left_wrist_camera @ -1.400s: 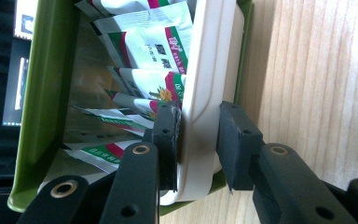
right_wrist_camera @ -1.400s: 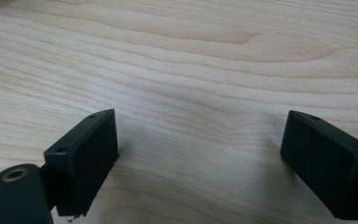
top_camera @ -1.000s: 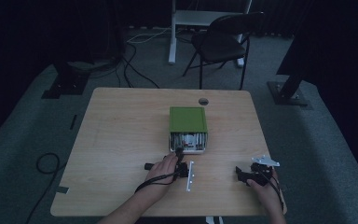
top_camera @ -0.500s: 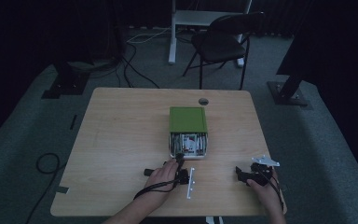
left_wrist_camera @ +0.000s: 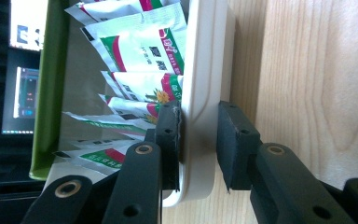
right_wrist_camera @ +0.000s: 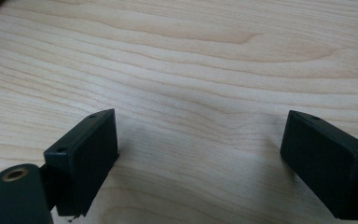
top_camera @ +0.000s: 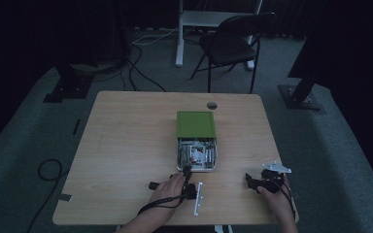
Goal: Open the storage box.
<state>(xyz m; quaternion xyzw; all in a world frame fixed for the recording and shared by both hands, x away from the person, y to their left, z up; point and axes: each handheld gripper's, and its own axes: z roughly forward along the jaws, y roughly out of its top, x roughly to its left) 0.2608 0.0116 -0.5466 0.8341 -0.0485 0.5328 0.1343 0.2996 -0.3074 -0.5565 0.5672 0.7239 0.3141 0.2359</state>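
- Your left gripper point(left_wrist_camera: 198, 144) pinches the near wall of the white plastic box point(left_wrist_camera: 205, 70): one jaw sits inside against the wall, the other outside it; in the high view that gripper point(top_camera: 188, 175) is at the box's point(top_camera: 196, 168) near edge
- A flat white strip point(top_camera: 197, 198) lies on the bench just beside your left hand point(top_camera: 167, 188)
- Your right gripper point(right_wrist_camera: 200, 158) rests with its jaws spread wide over bare light wooden bench point(right_wrist_camera: 191, 60), well apart from the box; the high view puts it point(top_camera: 250, 180) near the bench's near right corner
- The box stands mid-bench, holding green, white and red printed sachets point(left_wrist_camera: 140, 60)
- Its green lid point(top_camera: 195, 124) covers the far half
- Beyond the bench stands a dark folding chair point(top_camera: 230, 46)
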